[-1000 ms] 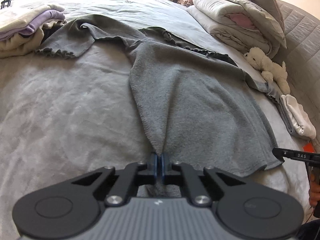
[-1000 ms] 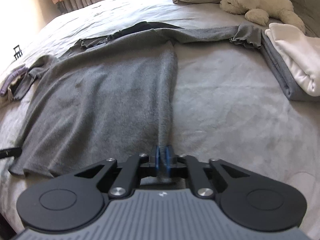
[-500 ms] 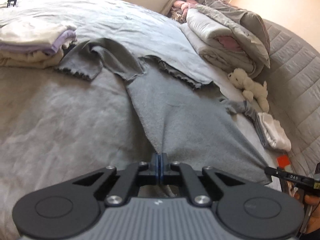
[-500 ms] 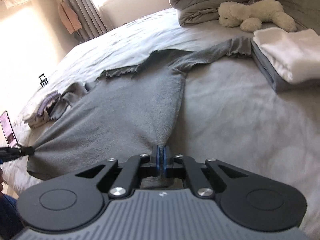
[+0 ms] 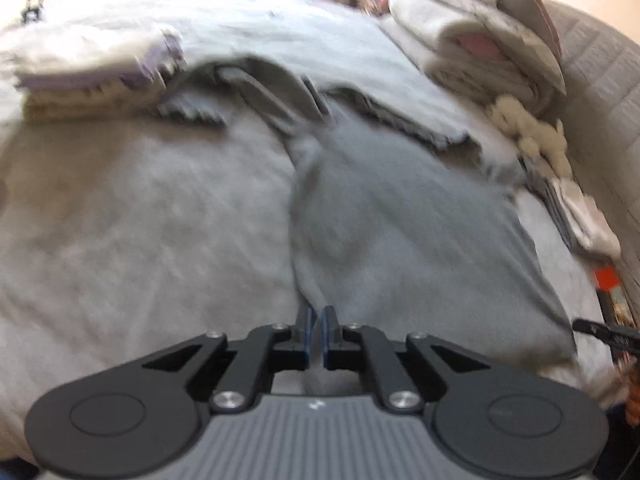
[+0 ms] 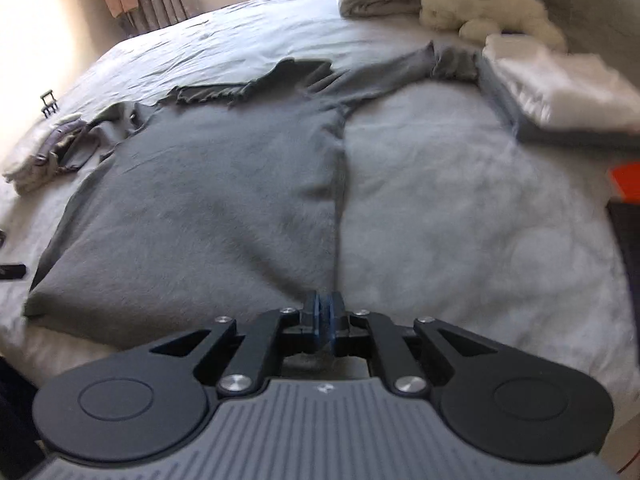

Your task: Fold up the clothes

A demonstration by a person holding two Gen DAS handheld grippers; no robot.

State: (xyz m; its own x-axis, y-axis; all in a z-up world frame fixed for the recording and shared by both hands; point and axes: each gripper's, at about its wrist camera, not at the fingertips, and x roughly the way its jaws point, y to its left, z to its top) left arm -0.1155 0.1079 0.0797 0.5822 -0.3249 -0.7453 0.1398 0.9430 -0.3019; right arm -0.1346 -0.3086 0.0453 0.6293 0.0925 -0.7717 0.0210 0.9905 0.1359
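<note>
A grey long-sleeved top [image 5: 400, 220] with frilled cuffs and neckline lies spread on the bed [image 5: 140, 220], its hem toward me. My left gripper [image 5: 316, 328] is shut on the hem's left corner. At the other corner, my right gripper [image 6: 325, 312] pinches the hem of the same top [image 6: 208, 184]. In the left wrist view the right gripper's tip [image 5: 600, 330] shows at the far right edge. The left gripper's tip [image 6: 12, 271] shows at the left edge of the right wrist view. Both views are motion-blurred.
A stack of folded clothes [image 5: 88, 68] lies by the left sleeve. Folded duvets [image 5: 480, 48] and a white plush toy [image 6: 492, 12] sit near the headboard. A folded white and grey pile [image 6: 560, 88] touches the right cuff. An orange item [image 6: 628, 180] lies off the bed's edge.
Half a second ago the hem was held up and stretched taut between the grippers. Now both grippers are lower and the top lies flatter on the bed.
</note>
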